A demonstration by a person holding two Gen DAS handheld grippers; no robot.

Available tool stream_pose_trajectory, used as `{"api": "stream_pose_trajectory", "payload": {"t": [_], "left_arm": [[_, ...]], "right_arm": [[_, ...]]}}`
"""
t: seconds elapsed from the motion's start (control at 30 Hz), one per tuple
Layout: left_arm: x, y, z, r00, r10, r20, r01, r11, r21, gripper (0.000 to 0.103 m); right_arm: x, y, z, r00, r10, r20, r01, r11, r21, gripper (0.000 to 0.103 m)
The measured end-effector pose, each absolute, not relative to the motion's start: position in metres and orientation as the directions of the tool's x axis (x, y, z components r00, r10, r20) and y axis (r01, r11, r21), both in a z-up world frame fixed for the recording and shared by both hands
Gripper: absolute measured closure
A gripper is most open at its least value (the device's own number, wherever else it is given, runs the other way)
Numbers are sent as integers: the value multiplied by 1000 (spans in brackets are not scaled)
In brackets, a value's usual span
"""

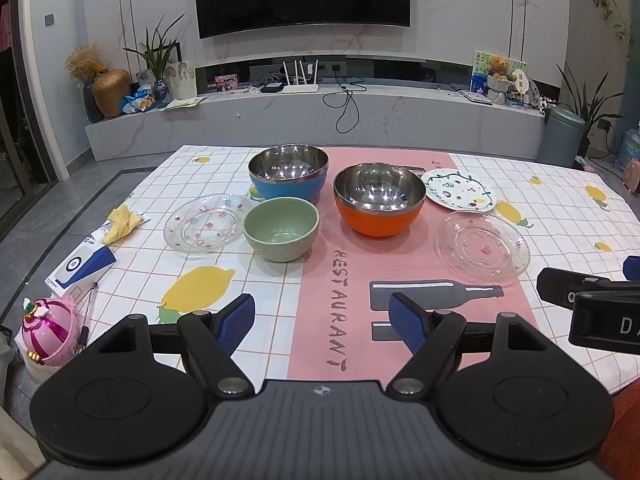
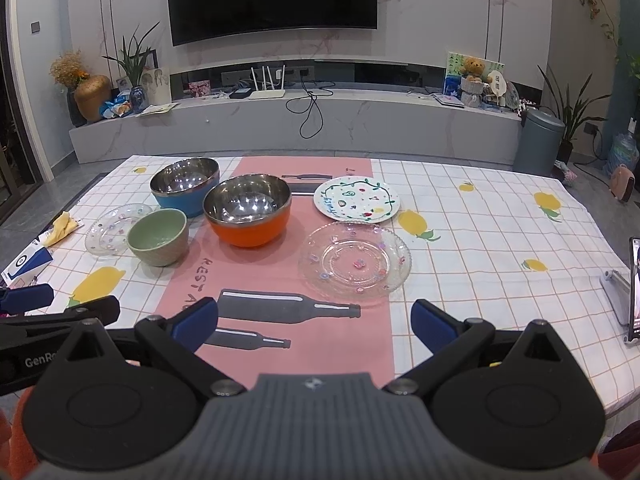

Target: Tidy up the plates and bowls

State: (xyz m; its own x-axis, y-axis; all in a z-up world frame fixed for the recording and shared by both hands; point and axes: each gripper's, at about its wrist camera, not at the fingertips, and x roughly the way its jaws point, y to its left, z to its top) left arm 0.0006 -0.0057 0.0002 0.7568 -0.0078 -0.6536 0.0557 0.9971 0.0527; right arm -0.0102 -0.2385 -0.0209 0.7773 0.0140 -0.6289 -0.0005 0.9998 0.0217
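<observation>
Tablecloth [image 1: 560, 216] in a white grid with yellow lemons covers the whole table, with a pink runner [image 1: 320, 320] printed with grey bottles and the word RESTAURANT down its middle. On the far part of the runner stand the two biggest dishes: a steel-lined blue bowl [image 1: 289, 172] to the left and a steel-lined orange bowl [image 1: 379, 200] just right of it and slightly nearer, both upright and empty. A clear glass plate [image 1: 483, 245] dotted with small coloured flowers lies near and to the right of the orange bowl, at the runner's right edge; a second clear glass plate [image 1: 205, 224] of the same kind lies on the left, just beside a green bowl [image 1: 281, 229] that sits in front of the blue one. A white painted plate [image 1: 460, 190] with a green vine border lies behind the right glass plate, apart from it. The left gripper [image 1: 322, 322] hovers at the near edge with its blue-padded fingers spread wide and nothing between them; the right gripper [image 2: 314, 322] hovers beside it, likewise spread and empty, just short of the right glass plate. At the left margin lie a blue-and-white box [image 1: 82, 266], a yellow cloth [image 1: 122, 219], a pink toy [image 1: 50, 330] and a pen [image 1: 89, 312].
</observation>
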Motion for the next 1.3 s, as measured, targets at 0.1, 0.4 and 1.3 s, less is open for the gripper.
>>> {"api": "stream_pose_trajectory", "payload": {"t": [0.1, 0.4, 1.3], "left_arm": [[1, -6, 0, 758, -10, -652, 58, 997, 53, 13], [-2, -11, 3, 760, -15, -650, 66, 996, 53, 13], [-3, -13, 6, 762, -16, -647, 63, 997, 50, 13]], "right_arm": [[-10, -238, -20, 778, 14, -628, -1, 1000, 21, 2], [-10, -238, -20, 778, 14, -628, 0, 1000, 22, 2], [-11, -236, -18, 781, 20, -624, -8, 1000, 23, 2]]}}
